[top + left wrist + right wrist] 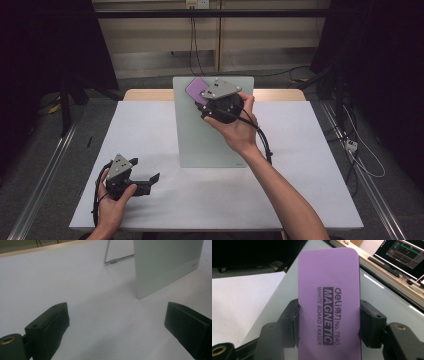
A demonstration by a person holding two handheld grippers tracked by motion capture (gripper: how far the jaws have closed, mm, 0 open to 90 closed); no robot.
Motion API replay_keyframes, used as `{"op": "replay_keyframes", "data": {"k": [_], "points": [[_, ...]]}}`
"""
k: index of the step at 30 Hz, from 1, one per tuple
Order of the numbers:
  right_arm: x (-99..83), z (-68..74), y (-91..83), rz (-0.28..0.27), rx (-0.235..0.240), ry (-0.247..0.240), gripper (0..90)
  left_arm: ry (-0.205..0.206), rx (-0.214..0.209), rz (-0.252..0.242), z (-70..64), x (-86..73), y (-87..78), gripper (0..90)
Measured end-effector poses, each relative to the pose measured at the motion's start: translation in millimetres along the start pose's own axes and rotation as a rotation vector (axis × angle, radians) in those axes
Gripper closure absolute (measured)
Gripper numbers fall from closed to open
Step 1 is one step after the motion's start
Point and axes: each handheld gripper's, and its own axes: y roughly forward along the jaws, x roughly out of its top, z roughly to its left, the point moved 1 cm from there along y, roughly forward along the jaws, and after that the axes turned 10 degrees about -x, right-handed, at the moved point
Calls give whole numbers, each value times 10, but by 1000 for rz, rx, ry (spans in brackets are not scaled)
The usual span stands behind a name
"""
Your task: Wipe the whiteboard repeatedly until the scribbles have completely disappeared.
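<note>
The right hand-held gripper (329, 322) clamps the purple whiteboard eraser (328, 300) by its long edges, against the upper part of the tilted whiteboard (210, 145). It looks light and slightly soft; that mid-body grip suits it. The left hand-held gripper (117, 325) rests released, low over the worktop (150, 130).

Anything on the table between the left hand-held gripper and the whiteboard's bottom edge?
Nothing: between the left hand-held gripper and the whiteboard lies bare white table, per the left gripper view.

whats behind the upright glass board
A thin metal prop stand shows behind the glass board, resting on the white table. The rest of the stand and the table behind it are hidden by the board.
</note>
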Motion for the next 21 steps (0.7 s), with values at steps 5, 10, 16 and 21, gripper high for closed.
{"op": "replay_keyframes", "data": {"k": [5,10,16,21], "points": [[-28,197,77,1,25,-25,421,-2,1,-1,1,-1,-4,58],[-78,401,148,10,71,-38,421,-1,2,0,2,-2,-2,58],[-170,642,219,34,135,-72,421,-2,2,-3,-3,-2,-5,58],[-233,730,240,36,163,-65,421,-3,3,-4,6,-5,-13,58]]}}
